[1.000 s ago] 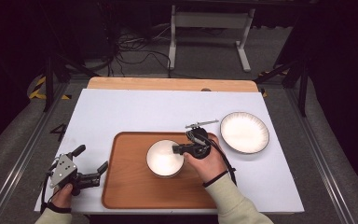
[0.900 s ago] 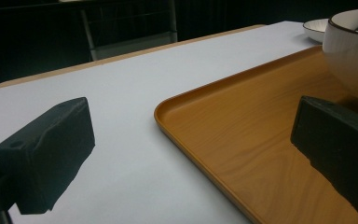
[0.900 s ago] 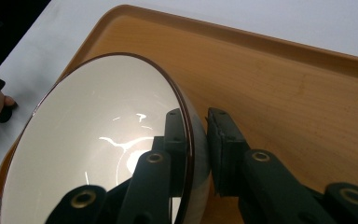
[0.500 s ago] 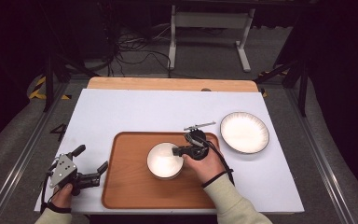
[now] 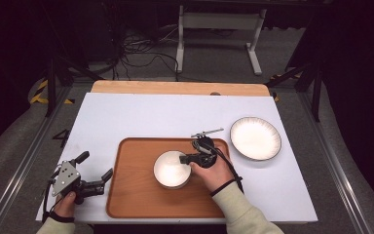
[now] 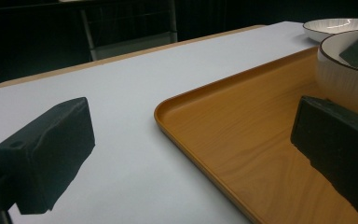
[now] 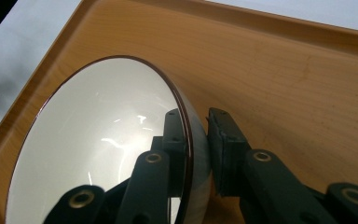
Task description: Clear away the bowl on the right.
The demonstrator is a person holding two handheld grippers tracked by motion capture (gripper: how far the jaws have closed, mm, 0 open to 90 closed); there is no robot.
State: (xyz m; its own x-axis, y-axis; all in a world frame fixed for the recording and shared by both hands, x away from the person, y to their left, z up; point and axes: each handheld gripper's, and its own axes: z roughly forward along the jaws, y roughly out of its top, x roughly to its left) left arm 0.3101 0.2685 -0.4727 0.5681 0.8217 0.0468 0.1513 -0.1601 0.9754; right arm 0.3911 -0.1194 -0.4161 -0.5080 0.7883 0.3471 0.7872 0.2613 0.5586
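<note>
White bowl (image 7: 102,154) rim sits clamped between the right gripper (image 7: 196,140) jaws, on the wooden tray (image 7: 284,84)

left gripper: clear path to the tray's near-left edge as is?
Probably yes. The left gripper sits open beside the tray, bare table between them; the bowl and right gripper are farther right.

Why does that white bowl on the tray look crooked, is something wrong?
Nothing is spilled or broken. The bowl looks tilted because the right claw pinches its rim, one jaw inside, one outside, over the wooden tray. The plate sits flat beside the tray.
</note>
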